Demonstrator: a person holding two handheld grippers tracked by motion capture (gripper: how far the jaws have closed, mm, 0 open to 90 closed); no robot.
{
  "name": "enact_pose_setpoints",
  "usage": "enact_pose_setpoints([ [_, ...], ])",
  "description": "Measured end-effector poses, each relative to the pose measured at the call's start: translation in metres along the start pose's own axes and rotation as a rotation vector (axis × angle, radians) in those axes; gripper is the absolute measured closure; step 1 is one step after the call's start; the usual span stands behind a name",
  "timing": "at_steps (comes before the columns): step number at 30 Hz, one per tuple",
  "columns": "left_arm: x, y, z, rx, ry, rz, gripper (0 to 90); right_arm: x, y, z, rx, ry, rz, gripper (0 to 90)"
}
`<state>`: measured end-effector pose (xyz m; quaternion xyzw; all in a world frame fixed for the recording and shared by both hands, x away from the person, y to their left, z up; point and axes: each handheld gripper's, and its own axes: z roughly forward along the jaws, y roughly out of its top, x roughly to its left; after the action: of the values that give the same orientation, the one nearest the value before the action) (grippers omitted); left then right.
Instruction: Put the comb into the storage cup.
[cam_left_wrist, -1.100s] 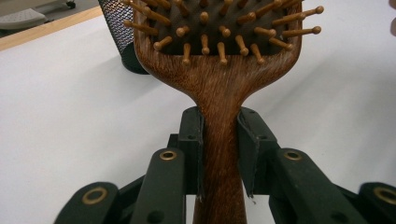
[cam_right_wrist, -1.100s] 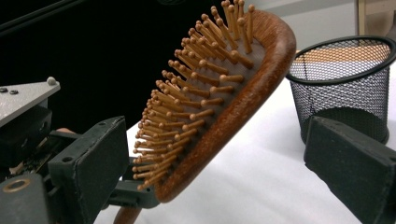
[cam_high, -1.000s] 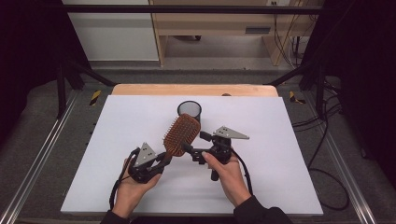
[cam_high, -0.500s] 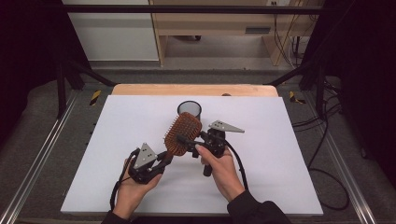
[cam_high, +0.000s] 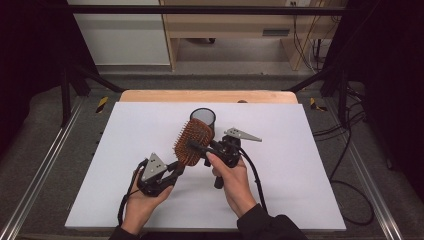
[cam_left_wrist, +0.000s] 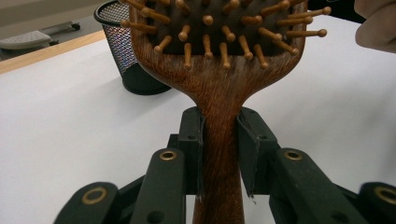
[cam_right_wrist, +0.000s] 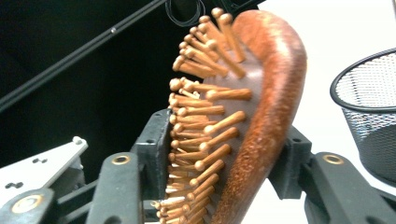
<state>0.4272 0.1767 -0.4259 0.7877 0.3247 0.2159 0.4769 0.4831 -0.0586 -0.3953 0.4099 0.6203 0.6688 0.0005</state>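
Observation:
A wooden paddle hairbrush (cam_high: 194, 142) with wooden pins is held up over the white table, in front of a black mesh cup (cam_high: 203, 120). My left gripper (cam_high: 176, 169) is shut on the brush's handle (cam_left_wrist: 219, 140), both pads pressed to its sides. My right gripper (cam_high: 201, 148) comes at the brush head from the right, and its jaws have just been closing. In the right gripper view one pad meets the pin tips and the other lies against the head's curved back (cam_right_wrist: 266, 93), with the right gripper (cam_right_wrist: 224, 149) around the head.
The white table top (cam_high: 125, 130) ends at a wooden strip at the far edge. The mesh cup (cam_left_wrist: 126, 56) stands upright just behind the brush. Metal rails and cables run along both sides of the table.
My right gripper has shifted left onto the brush head and its jaws have narrowed around it. The left gripper and the handle have stayed put.

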Motion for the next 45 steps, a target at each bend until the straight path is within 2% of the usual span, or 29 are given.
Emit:
enact_pose_setpoints([
  [6, 0.000, -0.002, 0.001, -0.021, -0.006, -0.035, 73.0, 0.004, 0.003, 0.002, 0.000, 0.001, 0.023, 54.8],
  [9, 0.000, -0.001, 0.000, -0.044, 0.000, -0.045, 72.7, 0.007, 0.006, 0.002, -0.003, 0.002, 0.018, 55.8],
  [12, 0.003, -0.001, -0.001, -0.058, 0.005, -0.077, 70.0, 0.010, 0.010, 0.002, -0.009, 0.003, 0.014, 56.2],
  [17, 0.008, -0.005, -0.002, -0.077, 0.003, -0.116, 53.2, 0.008, 0.020, 0.000, -0.028, -0.008, 0.005, 56.3],
  [20, 0.010, -0.005, -0.006, -0.105, 0.016, -0.130, 40.6, 0.003, 0.029, -0.005, -0.035, -0.038, -0.009, 56.2],
  [24, 0.014, -0.006, -0.015, -0.137, 0.053, -0.137, 27.4, -0.005, 0.040, -0.013, -0.052, -0.063, -0.012, 56.1],
  [25, 0.016, -0.007, -0.018, -0.132, 0.054, -0.142, 24.3, -0.008, 0.043, -0.015, -0.056, -0.070, -0.016, 56.0],
  [28, 0.017, -0.013, -0.024, -0.106, 0.111, -0.145, 9.0, -0.015, 0.049, -0.022, -0.060, -0.078, -0.015, 55.7],
  [29, 0.017, -0.016, -0.027, -0.107, 0.118, -0.147, 6.7, -0.018, 0.051, -0.024, -0.060, -0.078, -0.018, 55.6],
  [34, 0.023, -0.028, -0.046, -0.135, 0.148, -0.157, 5.5, -0.028, 0.061, -0.034, -0.076, -0.096, 0.002, 55.6],
  [36, 0.027, -0.032, -0.053, -0.149, 0.181, -0.160, 5.2, -0.030, 0.066, -0.035, -0.079, -0.104, 0.011, 55.5],
  [39, 0.033, -0.035, -0.060, -0.179, 0.209, -0.188, 5.2, -0.030, 0.074, -0.033, -0.084, -0.111, 0.011, 55.4],
  [43, 0.038, -0.038, -0.060, -0.189, 0.218, -0.208, 5.1, -0.026, 0.089, -0.027, -0.094, -0.117, 0.002, 55.3],
  [45, 0.039, -0.039, -0.060, -0.189, 0.218, -0.205, 5.1, -0.026, 0.098, -0.023, -0.099, -0.121, -0.004, 55.3],
])
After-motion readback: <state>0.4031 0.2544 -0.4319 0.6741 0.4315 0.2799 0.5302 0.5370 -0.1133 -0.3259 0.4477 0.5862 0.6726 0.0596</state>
